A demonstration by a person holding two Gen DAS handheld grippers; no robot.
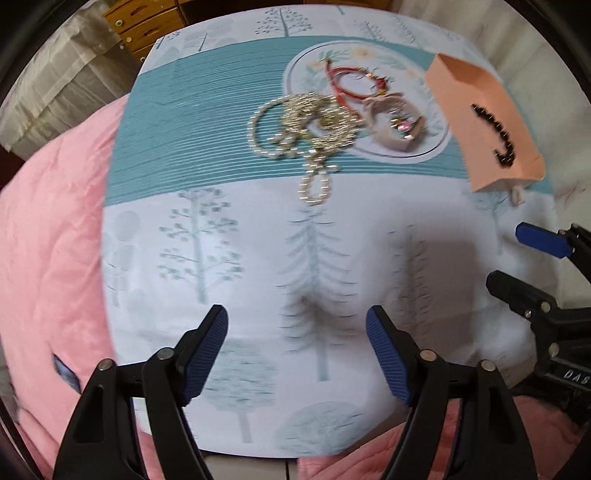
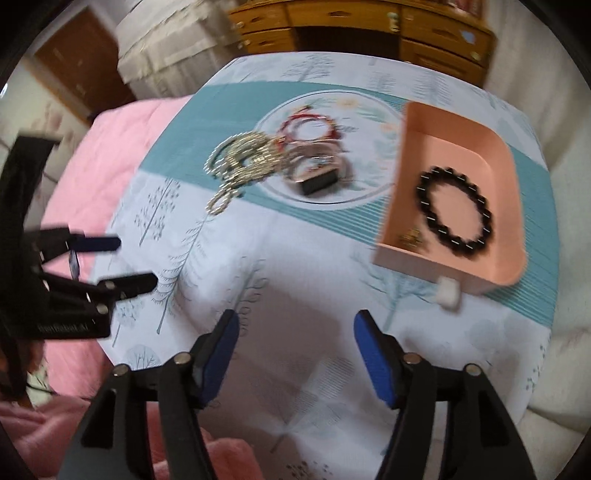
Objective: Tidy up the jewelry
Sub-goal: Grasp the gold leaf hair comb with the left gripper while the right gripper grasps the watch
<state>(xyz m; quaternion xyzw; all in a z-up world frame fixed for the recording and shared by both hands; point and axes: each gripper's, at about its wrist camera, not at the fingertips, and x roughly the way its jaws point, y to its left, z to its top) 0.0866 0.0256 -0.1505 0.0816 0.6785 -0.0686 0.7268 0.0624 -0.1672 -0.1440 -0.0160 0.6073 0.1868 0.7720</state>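
A heap of jewelry lies on the tree-print cloth: pearl and gold chains (image 1: pixel 306 125) (image 2: pixel 240 162), a red bracelet (image 1: pixel 351 83) (image 2: pixel 310 123) and a pale pink watch (image 1: pixel 395 125) (image 2: pixel 317 173). A peach tray (image 1: pixel 513 162) (image 2: pixel 406 184) to the right holds a black bead bracelet (image 1: pixel 496 129) (image 2: pixel 456 210) and a small gold piece (image 2: pixel 410 236). My left gripper (image 1: pixel 295 347) is open and empty, well short of the heap. My right gripper (image 2: pixel 295 354) is open and empty, near the tray's front; it also shows in the left wrist view (image 1: pixel 517 258).
The cloth (image 1: pixel 258 258) covers a small table with a pink quilt (image 1: pixel 48 258) at the left. A small white block (image 2: pixel 448 291) lies at the tray's front edge. A wooden drawer cabinet (image 2: pixel 351 29) stands behind the table.
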